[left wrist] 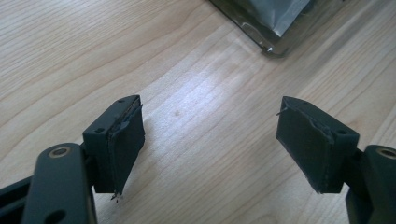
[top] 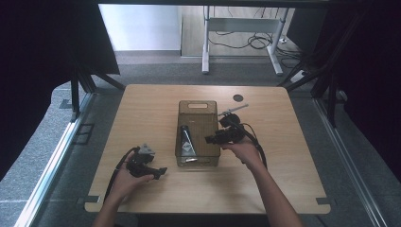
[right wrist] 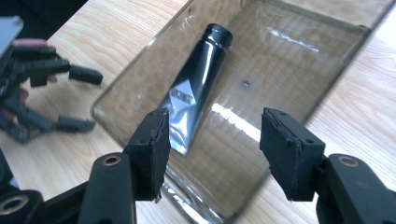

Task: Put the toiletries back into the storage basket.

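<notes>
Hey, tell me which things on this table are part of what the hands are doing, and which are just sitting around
Part of the job:
- black tube, lying in the clear bin
- right gripper, open over the bin
- left gripper, open above the table

Just lying about:
- dark round disc at the table's far edge

tube (right wrist: 196, 88) | pale diamond label, lettering too small to read | lies beyond right gripper's (right wrist: 212, 151) fingertips | no other text legible
</notes>
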`<state>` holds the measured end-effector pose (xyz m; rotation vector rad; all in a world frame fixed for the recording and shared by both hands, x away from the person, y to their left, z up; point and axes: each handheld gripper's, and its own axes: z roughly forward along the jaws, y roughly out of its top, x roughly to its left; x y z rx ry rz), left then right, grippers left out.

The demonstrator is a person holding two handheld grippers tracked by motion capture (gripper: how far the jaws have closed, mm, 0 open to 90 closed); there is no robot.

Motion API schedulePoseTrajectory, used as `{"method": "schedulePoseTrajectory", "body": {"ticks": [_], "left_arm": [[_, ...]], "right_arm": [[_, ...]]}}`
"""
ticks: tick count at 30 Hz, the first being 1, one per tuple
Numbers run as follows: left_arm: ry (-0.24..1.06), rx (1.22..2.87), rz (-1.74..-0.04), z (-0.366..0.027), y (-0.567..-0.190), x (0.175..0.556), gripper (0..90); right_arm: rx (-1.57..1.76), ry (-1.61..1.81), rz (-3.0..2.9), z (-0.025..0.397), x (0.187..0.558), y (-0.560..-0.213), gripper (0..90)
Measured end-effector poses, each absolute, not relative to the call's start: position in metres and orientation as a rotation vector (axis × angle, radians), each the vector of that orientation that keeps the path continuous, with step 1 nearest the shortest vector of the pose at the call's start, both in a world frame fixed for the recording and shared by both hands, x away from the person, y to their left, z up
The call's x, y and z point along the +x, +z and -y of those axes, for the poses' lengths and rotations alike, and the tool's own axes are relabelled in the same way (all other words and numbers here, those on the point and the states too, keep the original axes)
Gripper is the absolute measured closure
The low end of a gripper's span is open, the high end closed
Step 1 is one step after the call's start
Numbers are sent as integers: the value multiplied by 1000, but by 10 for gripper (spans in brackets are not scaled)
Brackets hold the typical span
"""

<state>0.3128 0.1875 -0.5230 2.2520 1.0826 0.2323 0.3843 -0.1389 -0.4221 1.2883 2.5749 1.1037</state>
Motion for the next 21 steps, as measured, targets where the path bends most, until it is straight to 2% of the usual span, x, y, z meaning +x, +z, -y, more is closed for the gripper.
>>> {"method": "schedulePoseTrajectory", "body": {"ticks": [11,21], "left_arm": [[249,2254,-1102,-191,-524,313,237],[247,2268,-1124,-191,-528,313,237]], "right_arm": [[1236,1206,-2434,214,338,-446,418],[1304,1250,-2347,257,317,-479,412]]}}
